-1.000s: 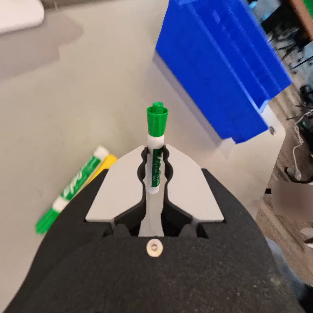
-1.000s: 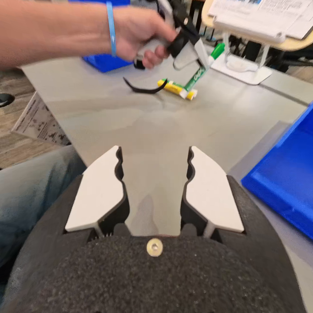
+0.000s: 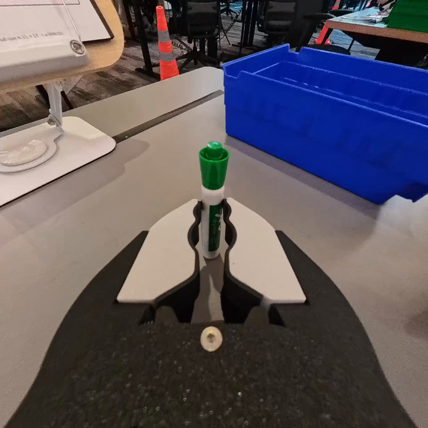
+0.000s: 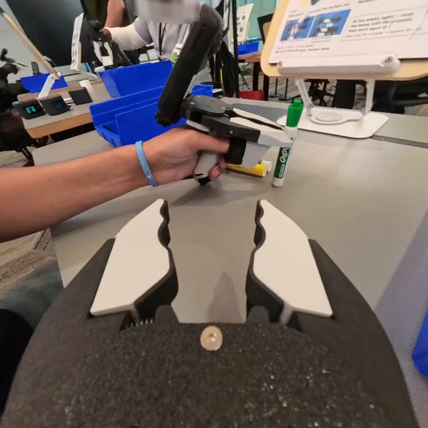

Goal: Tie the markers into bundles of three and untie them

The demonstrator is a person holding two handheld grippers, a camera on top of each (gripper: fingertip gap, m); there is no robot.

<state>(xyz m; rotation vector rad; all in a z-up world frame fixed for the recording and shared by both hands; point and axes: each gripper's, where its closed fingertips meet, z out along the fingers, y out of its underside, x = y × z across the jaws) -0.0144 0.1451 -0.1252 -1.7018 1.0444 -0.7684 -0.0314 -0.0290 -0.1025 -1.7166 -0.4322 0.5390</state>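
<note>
My left gripper is shut on a green marker with a white barrel and green cap. In the right wrist view the same gripper holds that marker upright, its bottom end on the grey table. A yellow marker lies flat on the table behind it, partly hidden by the hand; another white-ended marker shows just behind it. My right gripper is open and empty, low over the near part of the table.
A blue bin stands to the right of the held marker. A white document stand is at the left. A person's forearm with a blue wristband crosses the right wrist view. More blue bins are behind.
The left gripper has tilted up from looking down at the table to level, standing the green marker upright on the table. The markers on the table have left its view. The right gripper stays open.
</note>
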